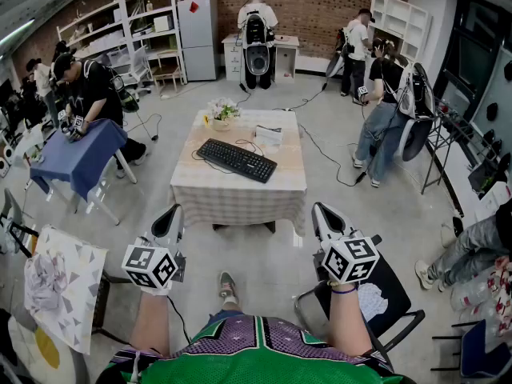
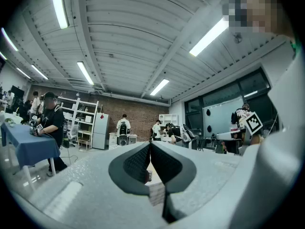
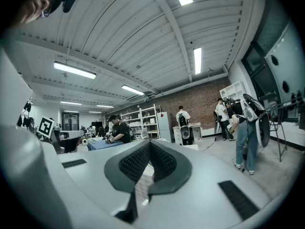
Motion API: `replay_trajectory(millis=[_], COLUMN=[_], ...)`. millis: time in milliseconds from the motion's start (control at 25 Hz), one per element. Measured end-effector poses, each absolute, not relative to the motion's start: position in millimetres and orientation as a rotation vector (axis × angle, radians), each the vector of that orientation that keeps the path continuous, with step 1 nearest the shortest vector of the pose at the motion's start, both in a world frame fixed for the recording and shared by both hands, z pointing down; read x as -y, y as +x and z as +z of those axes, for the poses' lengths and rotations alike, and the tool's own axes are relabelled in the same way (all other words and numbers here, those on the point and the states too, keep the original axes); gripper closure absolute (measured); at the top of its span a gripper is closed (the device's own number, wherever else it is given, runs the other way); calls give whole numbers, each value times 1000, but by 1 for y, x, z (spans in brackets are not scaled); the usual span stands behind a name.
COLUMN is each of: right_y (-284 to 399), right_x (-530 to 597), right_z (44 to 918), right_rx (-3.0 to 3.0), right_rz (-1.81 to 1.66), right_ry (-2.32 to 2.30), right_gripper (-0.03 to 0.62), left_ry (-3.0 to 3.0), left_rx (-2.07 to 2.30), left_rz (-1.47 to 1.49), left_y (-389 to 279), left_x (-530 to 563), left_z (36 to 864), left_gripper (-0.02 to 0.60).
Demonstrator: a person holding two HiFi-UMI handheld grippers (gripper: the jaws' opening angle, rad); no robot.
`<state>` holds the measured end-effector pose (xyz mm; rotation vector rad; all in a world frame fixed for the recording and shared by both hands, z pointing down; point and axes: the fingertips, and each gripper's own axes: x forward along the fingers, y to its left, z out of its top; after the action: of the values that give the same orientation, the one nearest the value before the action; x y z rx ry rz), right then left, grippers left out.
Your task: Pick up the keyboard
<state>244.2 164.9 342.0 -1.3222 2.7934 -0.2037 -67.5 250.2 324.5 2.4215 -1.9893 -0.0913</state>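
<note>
A black keyboard lies at an angle on the small table with a checked cloth, straight ahead in the head view. My left gripper and right gripper are held level, well short of the table's near edge, one on each side. Both are shut with nothing between the jaws. In the left gripper view and the right gripper view the dark pads meet at the tips, and only a sliver of the table shows in the gap behind them.
A small flower pot and a white paper sit at the table's far end. A black chair stands by my right arm, a patterned table at my left. A blue-clothed table with a person stands further left; others work at the back.
</note>
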Motion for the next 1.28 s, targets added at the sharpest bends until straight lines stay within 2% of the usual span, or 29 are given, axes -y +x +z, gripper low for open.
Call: replay_trajectory(millis=[1280], right_y=[207], right_x=[-138], right_z=[342], right_rx=[-2812], right_rz=[-227], right_ry=[-1258], right_gripper=[594], left_ry=[2366], left_rx=[2043], left_rz=[-118], left_y=[-103], left_x=[-240], left_z=[325], left_gripper=[563])
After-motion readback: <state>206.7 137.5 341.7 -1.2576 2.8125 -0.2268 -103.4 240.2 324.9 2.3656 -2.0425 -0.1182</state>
